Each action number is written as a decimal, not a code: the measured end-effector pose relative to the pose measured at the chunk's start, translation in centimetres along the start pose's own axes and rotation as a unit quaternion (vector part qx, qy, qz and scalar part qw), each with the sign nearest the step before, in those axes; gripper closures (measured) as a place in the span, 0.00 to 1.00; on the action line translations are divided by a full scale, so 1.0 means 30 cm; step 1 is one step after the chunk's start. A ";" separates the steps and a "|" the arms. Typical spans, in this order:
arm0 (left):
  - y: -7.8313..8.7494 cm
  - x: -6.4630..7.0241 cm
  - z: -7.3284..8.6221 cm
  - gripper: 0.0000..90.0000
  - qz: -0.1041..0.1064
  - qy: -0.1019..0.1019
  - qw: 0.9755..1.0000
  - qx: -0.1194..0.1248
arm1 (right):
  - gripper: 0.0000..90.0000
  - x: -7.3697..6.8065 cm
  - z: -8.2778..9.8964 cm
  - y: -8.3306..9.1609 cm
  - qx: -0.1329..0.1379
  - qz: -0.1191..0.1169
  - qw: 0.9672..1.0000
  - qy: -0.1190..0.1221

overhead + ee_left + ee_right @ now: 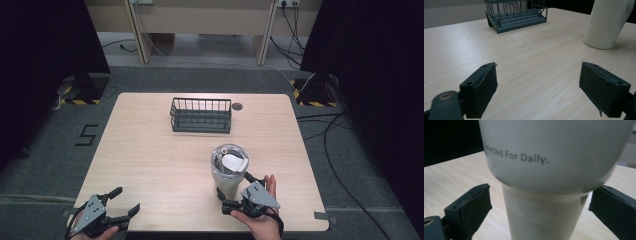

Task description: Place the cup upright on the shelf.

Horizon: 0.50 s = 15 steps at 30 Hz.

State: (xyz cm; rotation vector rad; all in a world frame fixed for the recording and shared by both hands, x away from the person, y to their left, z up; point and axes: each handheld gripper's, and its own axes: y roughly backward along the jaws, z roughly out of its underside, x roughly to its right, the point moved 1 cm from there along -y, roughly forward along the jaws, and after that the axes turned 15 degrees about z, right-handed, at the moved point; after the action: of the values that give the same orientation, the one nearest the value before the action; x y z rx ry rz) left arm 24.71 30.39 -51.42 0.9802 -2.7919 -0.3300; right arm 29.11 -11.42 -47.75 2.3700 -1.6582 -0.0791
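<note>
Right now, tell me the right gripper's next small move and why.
Probably close the right gripper on the tumbler. In the right gripper view its open jaws straddle the tumbler's narrow lower body with a gap on each side, so nothing grips it yet.

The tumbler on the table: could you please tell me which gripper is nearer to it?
Right. The right gripper straddles the tumbler base, open; the left gripper sits apart at the near left edge.
</note>
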 end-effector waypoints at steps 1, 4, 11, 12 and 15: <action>0.000 0.000 0.000 0.16 0.000 0.000 1.000 0.000 | 0.04 0.000 -0.001 -0.004 0.000 0.002 1.000 0.003; 0.000 0.000 0.000 0.16 0.001 -0.001 1.000 0.000 | 0.04 0.000 -0.003 -0.019 0.000 0.003 1.000 0.003; 0.001 0.001 -0.001 0.16 0.001 -0.002 1.000 0.000 | 0.03 -0.006 -0.004 -0.053 0.000 0.004 1.000 0.005; 0.001 0.001 -0.001 0.16 0.001 -0.002 1.000 0.000 | 0.03 -0.006 -0.003 -0.058 -0.001 0.005 1.000 0.004; 0.000 0.000 0.000 0.16 0.001 -0.002 1.000 0.000 | 0.03 -0.006 0.000 -0.074 -0.001 0.006 1.000 0.007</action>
State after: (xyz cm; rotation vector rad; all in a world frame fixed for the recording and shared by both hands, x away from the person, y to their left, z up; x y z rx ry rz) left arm 24.70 30.39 -51.41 0.9764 -2.7959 -0.3322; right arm 31.09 -10.54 -48.29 2.3541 -1.6644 -0.0630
